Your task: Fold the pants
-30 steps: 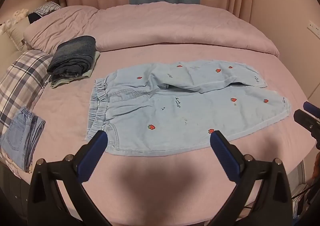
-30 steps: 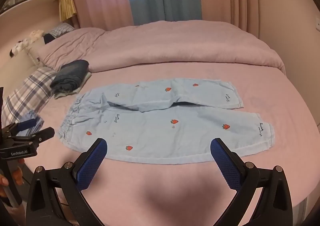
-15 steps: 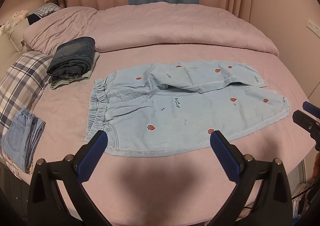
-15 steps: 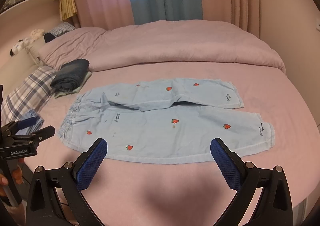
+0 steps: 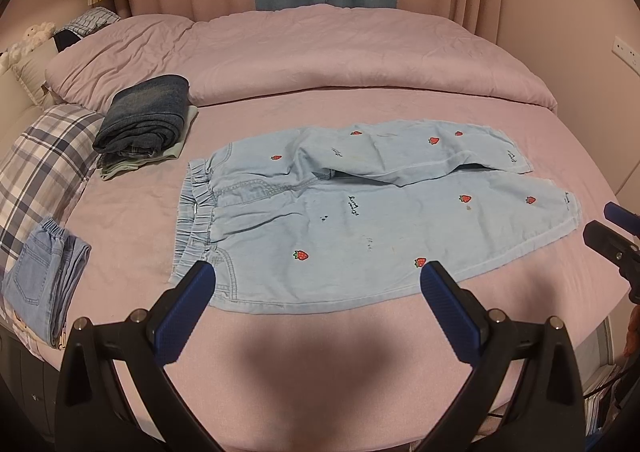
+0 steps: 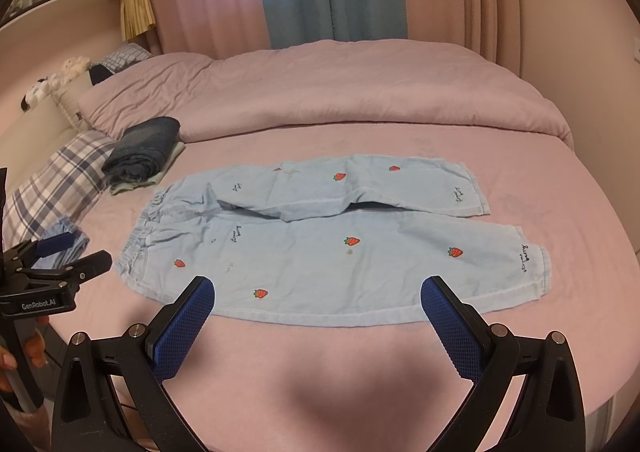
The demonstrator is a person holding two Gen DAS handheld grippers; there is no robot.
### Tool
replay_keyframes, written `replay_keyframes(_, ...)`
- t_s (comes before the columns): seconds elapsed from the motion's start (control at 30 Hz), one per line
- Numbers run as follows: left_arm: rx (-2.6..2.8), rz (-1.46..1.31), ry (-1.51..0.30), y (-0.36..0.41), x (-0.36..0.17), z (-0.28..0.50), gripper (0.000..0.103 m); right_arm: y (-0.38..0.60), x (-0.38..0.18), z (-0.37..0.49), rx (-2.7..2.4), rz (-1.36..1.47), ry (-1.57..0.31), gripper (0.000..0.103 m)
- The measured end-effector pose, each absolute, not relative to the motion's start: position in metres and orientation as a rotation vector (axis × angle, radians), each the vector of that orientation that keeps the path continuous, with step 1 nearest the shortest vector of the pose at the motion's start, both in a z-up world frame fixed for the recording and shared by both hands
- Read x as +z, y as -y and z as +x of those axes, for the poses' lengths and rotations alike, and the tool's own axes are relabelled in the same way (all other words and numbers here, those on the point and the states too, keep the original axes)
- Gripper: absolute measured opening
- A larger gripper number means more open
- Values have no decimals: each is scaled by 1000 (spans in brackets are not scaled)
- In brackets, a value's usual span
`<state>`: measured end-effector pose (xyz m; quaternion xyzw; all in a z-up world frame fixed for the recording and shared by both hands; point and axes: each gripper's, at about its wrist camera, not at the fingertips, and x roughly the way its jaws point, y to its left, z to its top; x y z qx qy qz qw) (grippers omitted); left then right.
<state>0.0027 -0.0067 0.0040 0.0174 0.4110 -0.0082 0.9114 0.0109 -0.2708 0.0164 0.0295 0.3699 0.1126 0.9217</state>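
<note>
Light-blue strawberry-print denim pants (image 5: 360, 219) lie flat on the pink bedsheet (image 5: 280, 352), unfolded; left gripper (image 5: 318, 284) and right gripper (image 6: 318, 298) hover spread wide, empty; recommend pinching waistband and cuff together, lifting evenly.

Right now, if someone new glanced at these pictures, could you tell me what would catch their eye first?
Most striking are the light blue strawberry pants, spread flat in the middle of the pink bed with the waistband to the left. Next, the open left hand-held gripper and right hand-held gripper hang above the near edge, touching nothing. A dark folded pair of jeans sits at the back left, near a plaid pillow.
</note>
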Motion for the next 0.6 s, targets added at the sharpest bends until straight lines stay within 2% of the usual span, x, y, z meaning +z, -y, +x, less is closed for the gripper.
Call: replay_keyframes(0.6,-18,41,-843,7,4,0,103,272,17,11,230,61,-760,103)
